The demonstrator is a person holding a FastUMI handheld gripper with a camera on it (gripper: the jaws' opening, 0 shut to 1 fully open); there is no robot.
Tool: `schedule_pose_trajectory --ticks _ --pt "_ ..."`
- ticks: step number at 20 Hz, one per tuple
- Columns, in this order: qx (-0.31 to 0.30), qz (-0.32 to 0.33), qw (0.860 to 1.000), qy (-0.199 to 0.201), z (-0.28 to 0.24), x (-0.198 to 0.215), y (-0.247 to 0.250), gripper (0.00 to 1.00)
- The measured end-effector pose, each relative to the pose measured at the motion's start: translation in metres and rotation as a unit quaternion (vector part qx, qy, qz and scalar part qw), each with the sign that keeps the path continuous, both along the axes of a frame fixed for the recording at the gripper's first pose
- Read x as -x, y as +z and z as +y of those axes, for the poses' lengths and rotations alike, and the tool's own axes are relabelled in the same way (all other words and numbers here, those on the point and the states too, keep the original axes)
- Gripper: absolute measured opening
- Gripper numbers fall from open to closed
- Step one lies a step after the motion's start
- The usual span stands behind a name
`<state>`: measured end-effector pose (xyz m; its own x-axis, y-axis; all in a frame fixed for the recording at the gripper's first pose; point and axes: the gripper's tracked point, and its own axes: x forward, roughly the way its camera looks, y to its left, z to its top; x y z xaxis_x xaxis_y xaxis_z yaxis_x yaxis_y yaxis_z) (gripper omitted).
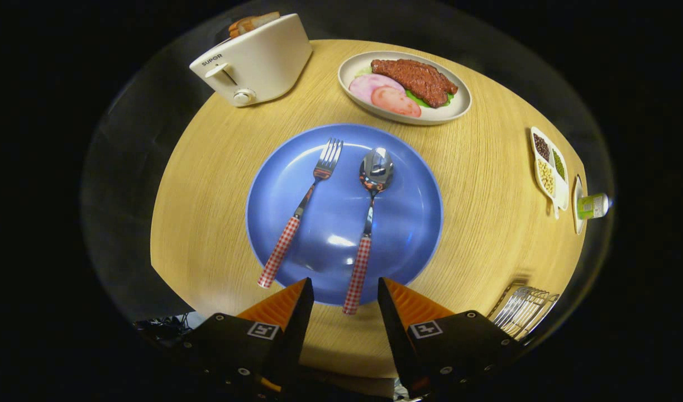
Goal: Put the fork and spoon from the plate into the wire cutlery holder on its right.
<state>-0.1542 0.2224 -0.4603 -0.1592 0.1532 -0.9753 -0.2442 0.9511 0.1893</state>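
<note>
We hover our gripper (344,290) wide open and empty over the spoon (369,223) handle, lined up to pinch it, fork (303,209) alongside on the plate (414,223), holder (523,311) waiting right

The tongs (344,293) are held apart above the near rim of the blue plate (414,223), where the fork (302,209) and spoon (369,223) lie, the spoon's handle end seen between them.
</note>
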Motion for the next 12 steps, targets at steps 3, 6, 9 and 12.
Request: schedule_pose_trajectory --ticks 3,6,9,12 --pt "0.023 0.007 1.000 0.001 -0.004 0.004 -0.007 0.64" --pt "0.037 0.015 0.999 -0.019 0.000 0.007 -0.014 0.52" --pt "0.041 0.038 0.997 -0.046 0.006 0.014 -0.019 0.32" --pt "0.069 0.029 0.995 -0.058 0.001 0.010 -0.025 0.19"
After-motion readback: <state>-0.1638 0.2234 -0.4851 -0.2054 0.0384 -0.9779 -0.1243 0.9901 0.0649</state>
